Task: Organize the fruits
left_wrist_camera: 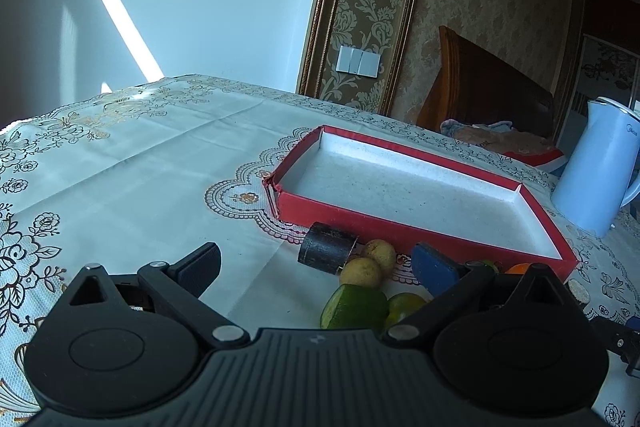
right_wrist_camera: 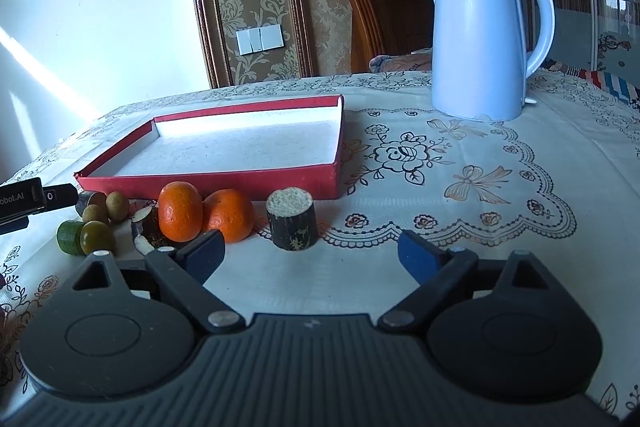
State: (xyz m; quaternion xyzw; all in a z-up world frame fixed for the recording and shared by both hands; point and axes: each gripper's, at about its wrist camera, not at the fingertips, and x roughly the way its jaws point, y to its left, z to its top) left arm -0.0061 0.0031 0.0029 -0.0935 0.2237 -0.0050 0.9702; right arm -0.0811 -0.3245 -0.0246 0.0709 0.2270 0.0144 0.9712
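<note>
A shallow red box (left_wrist_camera: 360, 217) with a white floor lies on the table; it also shows in the right wrist view (right_wrist_camera: 208, 183). Fruit lies along its near side: two oranges (right_wrist_camera: 180, 211), two small yellow-brown round fruits (left_wrist_camera: 366, 269), green pieces (left_wrist_camera: 352, 307) and dark sugarcane stubs (left_wrist_camera: 326, 247), one standing upright (right_wrist_camera: 292, 223). My left gripper (left_wrist_camera: 316, 267) is open above the fruit, holding nothing. My right gripper (right_wrist_camera: 310, 253) is open and empty, just in front of the upright stub.
A pale blue electric kettle (right_wrist_camera: 480, 43) stands at the back right of the table; it also shows in the left wrist view (left_wrist_camera: 596, 171). A floral tablecloth (right_wrist_camera: 440, 167) covers the table. A wooden chair back (right_wrist_camera: 380, 23) stands behind the far edge.
</note>
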